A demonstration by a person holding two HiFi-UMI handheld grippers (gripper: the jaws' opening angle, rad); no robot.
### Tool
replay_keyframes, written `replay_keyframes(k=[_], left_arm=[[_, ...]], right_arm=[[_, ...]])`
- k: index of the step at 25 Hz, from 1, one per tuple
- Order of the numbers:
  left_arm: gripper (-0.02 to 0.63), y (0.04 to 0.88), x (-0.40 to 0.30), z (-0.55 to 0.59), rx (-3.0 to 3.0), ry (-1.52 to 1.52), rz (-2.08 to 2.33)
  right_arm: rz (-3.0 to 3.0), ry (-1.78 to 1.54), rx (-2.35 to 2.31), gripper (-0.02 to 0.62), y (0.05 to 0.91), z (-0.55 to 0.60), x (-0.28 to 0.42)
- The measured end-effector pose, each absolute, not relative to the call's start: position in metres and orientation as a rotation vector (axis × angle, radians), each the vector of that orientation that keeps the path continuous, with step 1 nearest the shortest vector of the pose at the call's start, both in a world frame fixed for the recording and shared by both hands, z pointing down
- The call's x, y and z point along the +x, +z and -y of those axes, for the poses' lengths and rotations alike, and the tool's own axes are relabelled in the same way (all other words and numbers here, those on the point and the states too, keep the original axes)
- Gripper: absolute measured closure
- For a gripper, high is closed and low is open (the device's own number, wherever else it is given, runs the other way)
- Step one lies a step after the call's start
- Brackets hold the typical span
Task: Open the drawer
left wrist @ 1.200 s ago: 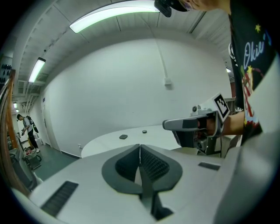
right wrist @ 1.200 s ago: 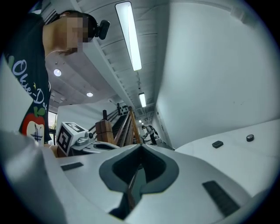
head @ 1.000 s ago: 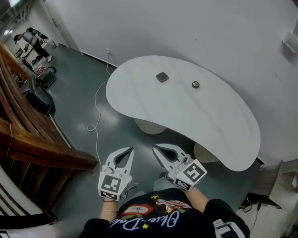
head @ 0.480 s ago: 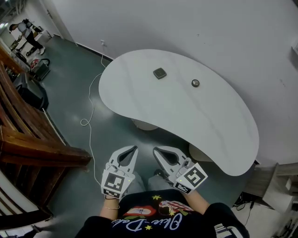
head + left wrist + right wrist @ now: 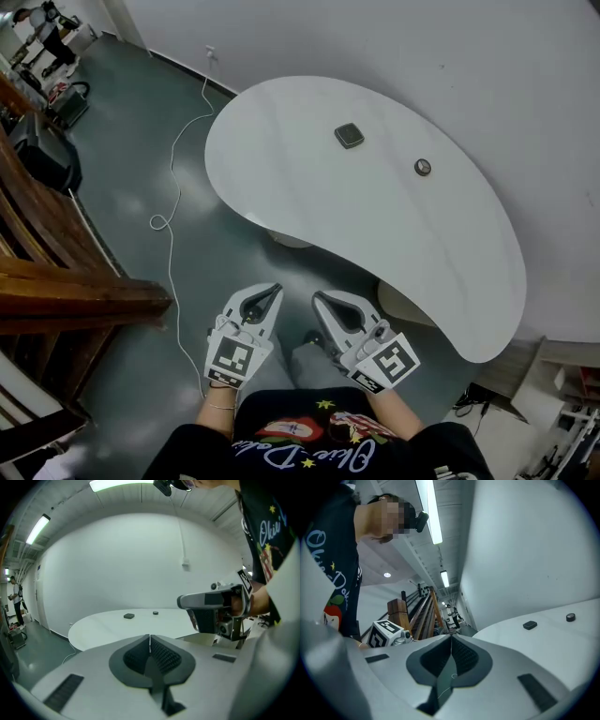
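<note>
No drawer shows in any view. My left gripper (image 5: 273, 291) and right gripper (image 5: 319, 298) hang side by side close to the person's body, over the floor just short of the near edge of a white curved table (image 5: 281, 178). Both are shut with nothing between the jaws, as the left gripper view (image 5: 150, 637) and the right gripper view (image 5: 451, 637) show. In the left gripper view the right gripper (image 5: 211, 603) appears to the right, held in a hand. On the table lie a small dark square object (image 5: 349, 136) and a small round object (image 5: 423, 168).
A wooden stair rail (image 5: 56, 281) stands at the left. A white cable (image 5: 173, 187) trails over the grey floor from the wall. Dark bags (image 5: 47, 155) and people (image 5: 42, 19) are far off at the upper left. Pale table pedestals (image 5: 401, 305) stand under the top.
Both grippers stay shut and side by side and have dropped a little. The head view has swung, so the table and its two small objects sit further right and higher.
</note>
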State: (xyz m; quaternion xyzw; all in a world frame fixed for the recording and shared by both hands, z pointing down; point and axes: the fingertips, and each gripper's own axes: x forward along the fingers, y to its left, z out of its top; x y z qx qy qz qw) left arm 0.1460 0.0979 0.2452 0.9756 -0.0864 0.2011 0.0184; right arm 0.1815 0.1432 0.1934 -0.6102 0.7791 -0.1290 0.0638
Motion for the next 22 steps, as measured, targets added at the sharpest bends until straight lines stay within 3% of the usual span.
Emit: replay_keyframes(k=[22], left_arm=[[0.601, 0.39, 0.138, 0.024, 2.877, 0.614, 0.458]], right_arm=[[-2.398, -0.608, -1.973, 0.598, 0.326, -0.037, 0.179]])
